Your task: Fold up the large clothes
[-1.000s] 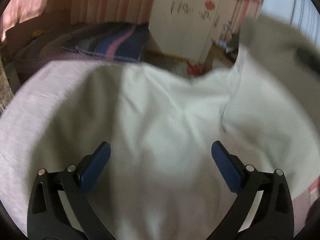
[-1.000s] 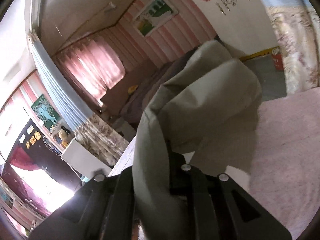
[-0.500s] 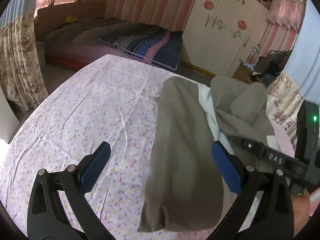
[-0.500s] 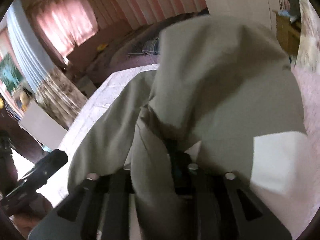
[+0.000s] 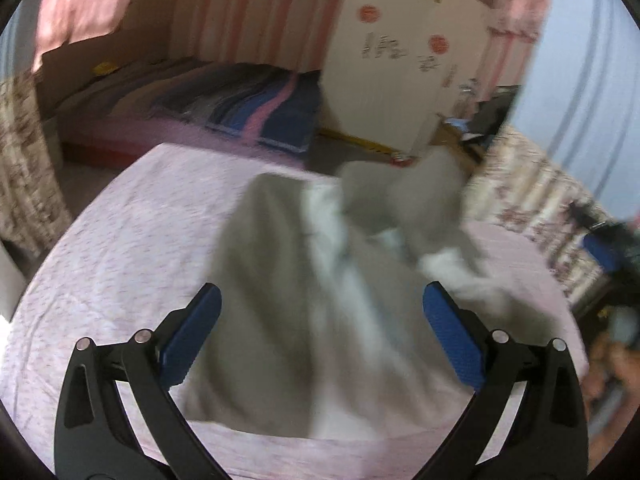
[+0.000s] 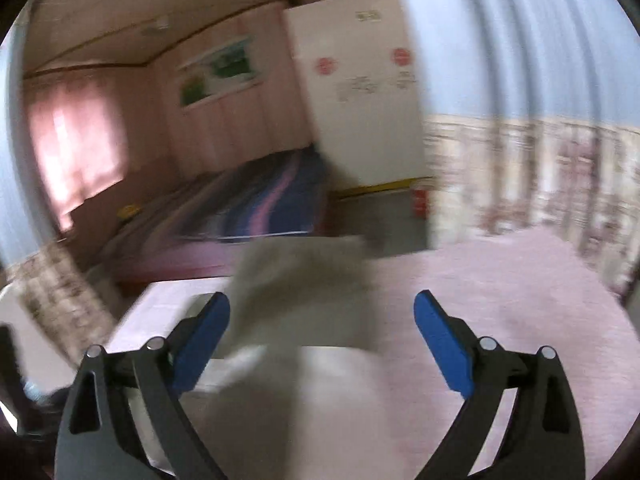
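Between the blue pads of the left gripper (image 5: 322,334), which stand spread wide with nothing pinched, lies the grey-green garment (image 5: 304,320), slumped in a loose heap on the pink floral sheet (image 5: 132,240) of the near bed. Its paler inner side shows as a whitish strip through the middle (motion blur hides the finer folds), and the far end rises in a rumpled hump. None of the cloth touches either pad in the left wrist view; it sits beyond them on the sheet.

The right gripper (image 6: 322,338) has its jaws opening, already wide, and the same garment (image 6: 304,292) is seen between and beyond the pads, a blurred grey mass with a white patch below it. Whether the cloth brushes the left-hand pad in that view cannot be told, since the blur smears the edge there; neither pad presses on it.

Farther out, the right gripper's blue pad and dark frame show at the right edge of the left wrist view. Beyond the near bed stands a second bed with a blue and pink striped blanket (image 5: 260,108), then a white wardrobe (image 5: 400,64) with red round stickers. A pink curtain (image 6: 76,148) glows at the window, a floral curtain (image 6: 540,176) hangs to the right, and a framed green picture (image 6: 220,72) is on the striped wall.
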The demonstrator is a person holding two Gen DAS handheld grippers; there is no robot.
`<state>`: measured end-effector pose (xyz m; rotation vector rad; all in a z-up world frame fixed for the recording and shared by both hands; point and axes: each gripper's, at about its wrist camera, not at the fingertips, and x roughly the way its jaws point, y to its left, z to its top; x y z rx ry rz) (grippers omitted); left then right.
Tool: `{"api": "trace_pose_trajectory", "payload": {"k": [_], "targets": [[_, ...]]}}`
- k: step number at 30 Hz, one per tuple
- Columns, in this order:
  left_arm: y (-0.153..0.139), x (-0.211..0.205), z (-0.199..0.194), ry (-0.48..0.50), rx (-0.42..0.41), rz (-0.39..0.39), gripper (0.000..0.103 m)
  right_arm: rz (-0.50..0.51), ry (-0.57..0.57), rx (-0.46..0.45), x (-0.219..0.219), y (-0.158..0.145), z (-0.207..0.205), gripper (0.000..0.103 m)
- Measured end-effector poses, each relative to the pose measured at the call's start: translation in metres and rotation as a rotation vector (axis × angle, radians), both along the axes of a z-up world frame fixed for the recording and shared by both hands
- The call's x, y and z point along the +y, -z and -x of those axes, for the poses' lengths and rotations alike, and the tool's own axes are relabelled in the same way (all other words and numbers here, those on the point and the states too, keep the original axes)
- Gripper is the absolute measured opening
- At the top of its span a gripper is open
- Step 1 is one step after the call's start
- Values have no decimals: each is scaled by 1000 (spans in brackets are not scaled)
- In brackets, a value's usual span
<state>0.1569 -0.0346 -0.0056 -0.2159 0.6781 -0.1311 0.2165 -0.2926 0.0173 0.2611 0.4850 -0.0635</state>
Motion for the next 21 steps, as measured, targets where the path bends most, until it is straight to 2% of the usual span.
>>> {"api": "trace_pose_trajectory", "payload": {"k": [5, 8, 12, 13, 14, 16, 17, 18, 19, 21], "targets": [[-19, -64, 24, 128, -66, -8, 100, -87, 115, 95, -64, 46, 3, 93], [-17, -104, 29, 158, -101, -121, 100, -111, 127, 126, -79, 65, 8, 93], [21, -137, 3, 144, -58, -268, 100, -114, 88, 140, -78, 78, 15, 93], [30, -139, -2, 132, -62, -298, 96, -111, 75, 140, -77, 82, 16, 93], [37, -141, -7, 127, -75, -327, 90, -107, 60, 143, -75, 83, 15, 93], [47, -136, -14, 160, -65, -312, 53, -97, 26, 144, -68, 87, 15, 93], [48, -129, -16, 167, -57, -275, 46, -92, 16, 144, -63, 86, 14, 93], [48, -123, -19, 172, -53, -253, 28, -85, 3, 147, -58, 87, 12, 93], [46, -117, -19, 183, -49, -232, 20, -86, -9, 147, -53, 88, 11, 93], [39, -107, -14, 174, -77, -244, 14, -88, -39, 146, -43, 86, 10, 93]]}}
